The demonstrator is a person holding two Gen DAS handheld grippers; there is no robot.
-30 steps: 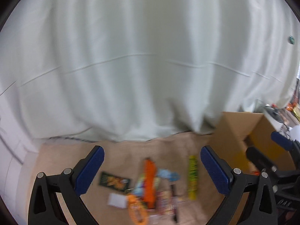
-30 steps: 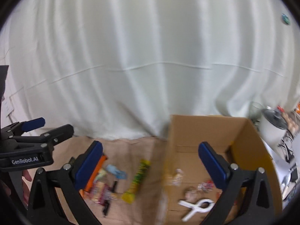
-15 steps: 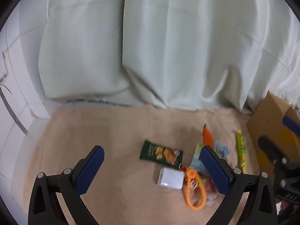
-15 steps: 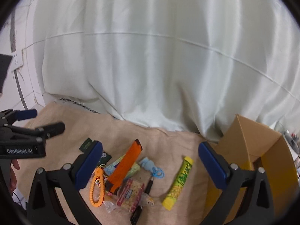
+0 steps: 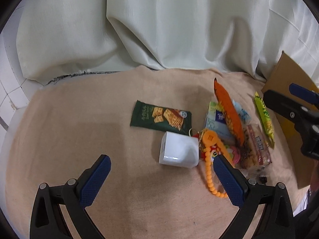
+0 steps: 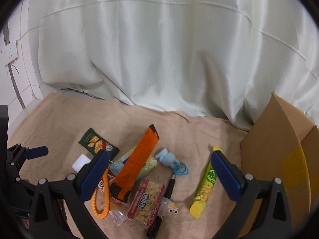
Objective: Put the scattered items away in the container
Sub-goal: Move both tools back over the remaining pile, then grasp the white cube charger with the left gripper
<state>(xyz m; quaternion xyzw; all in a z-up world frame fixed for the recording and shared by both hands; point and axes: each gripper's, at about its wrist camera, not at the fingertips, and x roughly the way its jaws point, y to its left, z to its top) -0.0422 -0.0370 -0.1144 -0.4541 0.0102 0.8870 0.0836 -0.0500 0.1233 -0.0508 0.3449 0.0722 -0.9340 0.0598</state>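
— Where are the items?
— They lie on the beige cloth (image 5: 83, 139): white cube (image 5: 178, 152), green cracker packet (image 5: 159, 117), orange wrapper (image 6: 137, 165). The cardboard box (image 6: 279, 155) stands at the right.
— And the jaws?
— Left gripper (image 5: 161, 181) and right gripper (image 6: 159, 176) both have jaws apart, holding nothing.

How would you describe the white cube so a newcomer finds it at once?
Start at the beige cloth below the pale curtain and find the heap of snack packets. At the heap's left edge, just in front of the dark green cracker packet, sits the white cube. It is the only plain, boxy, unprinted item there.
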